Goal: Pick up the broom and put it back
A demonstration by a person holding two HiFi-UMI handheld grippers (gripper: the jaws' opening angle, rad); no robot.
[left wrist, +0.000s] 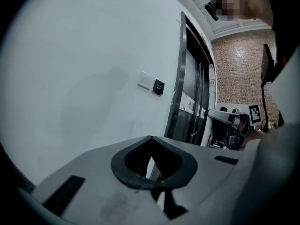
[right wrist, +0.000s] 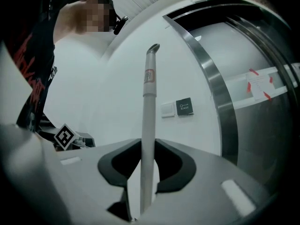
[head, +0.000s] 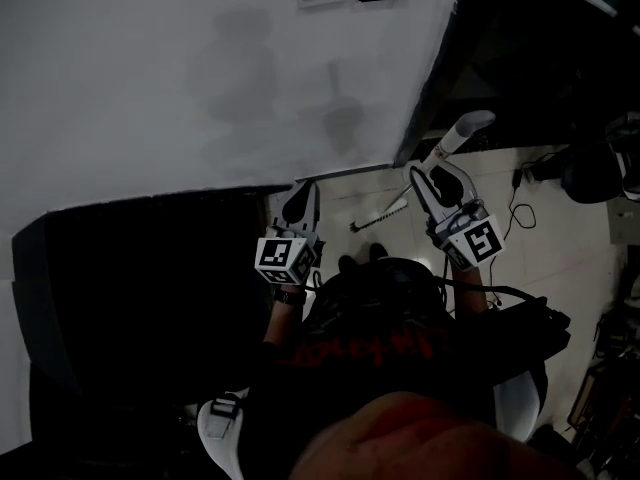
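Observation:
The broom's pale handle [right wrist: 148, 125] stands upright between the pads of my right gripper [right wrist: 147, 172], which is shut on it; its hooked top end [right wrist: 153, 48] rises in front of the white wall. In the head view my right gripper [head: 437, 180] holds the handle [head: 462, 133] above the tiled floor, and the lower shaft [head: 382, 214] slants down to the left. The broom head is hidden. My left gripper [head: 299, 201] hangs to the left of the broom, near the wall. In its own view my left gripper [left wrist: 150, 140] has its pads together with nothing between them.
A white wall switch [right wrist: 168, 109] and a black exit plate [right wrist: 184, 107] sit on the wall ahead. A metal door frame [right wrist: 213, 83] with dark glass lies to the right. A large black object [head: 140, 288] fills the lower left. Cables [head: 520, 211] trail over the floor at right.

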